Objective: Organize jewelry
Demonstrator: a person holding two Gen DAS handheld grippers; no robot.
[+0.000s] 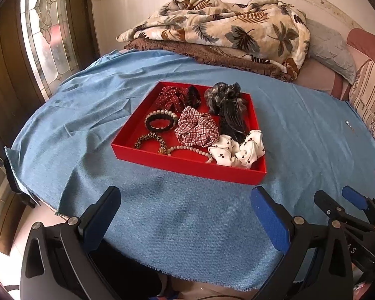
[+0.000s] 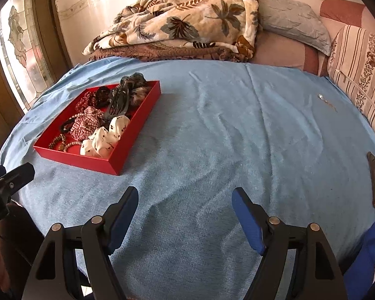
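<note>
Both grippers are hovering with fingers apart, the left gripper [image 1: 185, 215] sitting nearer (squarely facing) the red tray [image 1: 187, 165] than the right gripper [image 2: 185, 215].

Your right gripper [image 2: 185, 200] hangs with fingers [image 2: 247, 220] spread wide over the blue cloth [image 2: 212, 125], while the red tray [image 2: 117, 160] of scrunchies [image 2: 105, 135] sits far left.
</note>
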